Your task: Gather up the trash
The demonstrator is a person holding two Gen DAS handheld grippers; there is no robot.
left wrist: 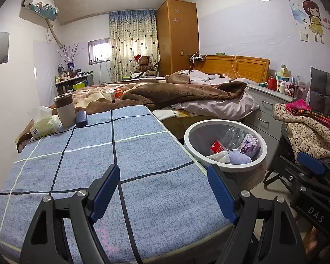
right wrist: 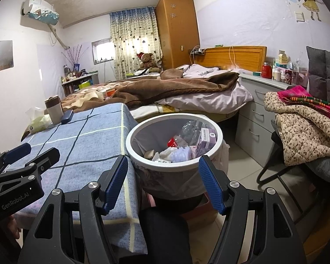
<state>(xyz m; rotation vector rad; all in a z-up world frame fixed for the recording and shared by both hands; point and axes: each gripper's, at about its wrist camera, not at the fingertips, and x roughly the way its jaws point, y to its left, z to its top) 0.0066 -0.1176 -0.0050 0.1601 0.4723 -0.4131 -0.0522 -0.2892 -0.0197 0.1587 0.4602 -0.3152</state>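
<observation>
A white round trash bin (right wrist: 134, 151) (left wrist: 188, 142) stands on the floor beside the blue checked table (left wrist: 81, 158) (right wrist: 85, 132). Inside it lie a clear plastic bottle (right wrist: 187, 133), a purple carton (right wrist: 206, 139) (left wrist: 249, 146), a red wrapper (left wrist: 216, 147) and crumpled white tissue (right wrist: 178, 154). My left gripper (left wrist: 164, 189) hovers open over the table's near part with nothing between its blue pads. My right gripper (right wrist: 162, 184) is open in front of the bin's near rim, holding nothing. Each gripper shows at the edge of the other's view.
At the table's far left stand a grey-brown cup (left wrist: 65, 111), a dark blue case (left wrist: 81, 118) and a tissue pack (left wrist: 44, 126). Behind is a bed with a brown blanket (left wrist: 176, 92). A grey drawer unit (right wrist: 255, 114) and a chair piled with clothes (right wrist: 303, 132) stand at the right.
</observation>
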